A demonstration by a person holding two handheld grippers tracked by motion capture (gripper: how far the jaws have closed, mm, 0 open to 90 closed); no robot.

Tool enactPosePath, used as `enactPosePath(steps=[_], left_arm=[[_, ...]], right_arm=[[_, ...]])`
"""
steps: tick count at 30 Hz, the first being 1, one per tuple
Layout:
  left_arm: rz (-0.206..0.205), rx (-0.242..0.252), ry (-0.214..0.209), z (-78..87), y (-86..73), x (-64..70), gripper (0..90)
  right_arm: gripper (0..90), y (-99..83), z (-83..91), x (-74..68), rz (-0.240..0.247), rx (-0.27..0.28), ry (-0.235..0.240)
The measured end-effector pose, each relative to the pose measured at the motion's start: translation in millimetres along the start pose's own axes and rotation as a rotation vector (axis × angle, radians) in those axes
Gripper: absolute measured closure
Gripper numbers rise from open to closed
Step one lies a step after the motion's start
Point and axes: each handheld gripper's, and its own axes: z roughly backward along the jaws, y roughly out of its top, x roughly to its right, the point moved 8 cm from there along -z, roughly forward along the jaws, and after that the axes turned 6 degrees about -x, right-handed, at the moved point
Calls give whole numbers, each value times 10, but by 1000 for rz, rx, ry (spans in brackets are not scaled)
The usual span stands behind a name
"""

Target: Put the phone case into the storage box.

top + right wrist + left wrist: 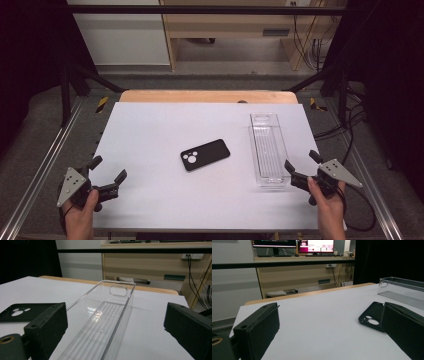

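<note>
- The left gripper (107,176) is hovering over the near left corner of the white table (150,130), held in the person's left hand (80,212); its jaws are standing wide apart with nothing between them.
- The right gripper (301,167) is sitting at the near right edge of the table in the person's right hand (327,200), its jaws likewise spread wide and gripping nothing.
- The black phone case (205,154) is lying flat near the middle of the table, camera cut-outs facing up and turned toward the left gripper, well apart from both grippers.
- In the left gripper view the phone case (372,316) is showing just beside the right-hand jaw, farther off on the table.
- The clear plastic tray (268,150) is lying lengthwise on the right part of the table, its near end just beside the right gripper.
- In the right gripper view the tray (105,322) is running straight out between the open jaws, and the phone case (22,312) is lying off to its left.
</note>
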Motion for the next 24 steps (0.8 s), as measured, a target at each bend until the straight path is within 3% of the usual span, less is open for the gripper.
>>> enactPosePath(steps=[6,11,15,20,24], left_arm=[[-4,-28,-14,-28,-28,40,23],[-9,-73,-51,-65,-56,140,27],[-4,-139,-107,-223,-91,359,30],[-69,-220,-169,-544,-88,710,40],[-92,-286,-205,-790,-133,892,47]], right_arm=[[55,-18,-8,3,-6,-17,-6],[54,-6,-11,-10,-4,-12,-9],[54,14,10,-20,-2,0,-17],[53,19,14,-22,5,1,-12],[52,18,13,-24,10,-1,-8]])
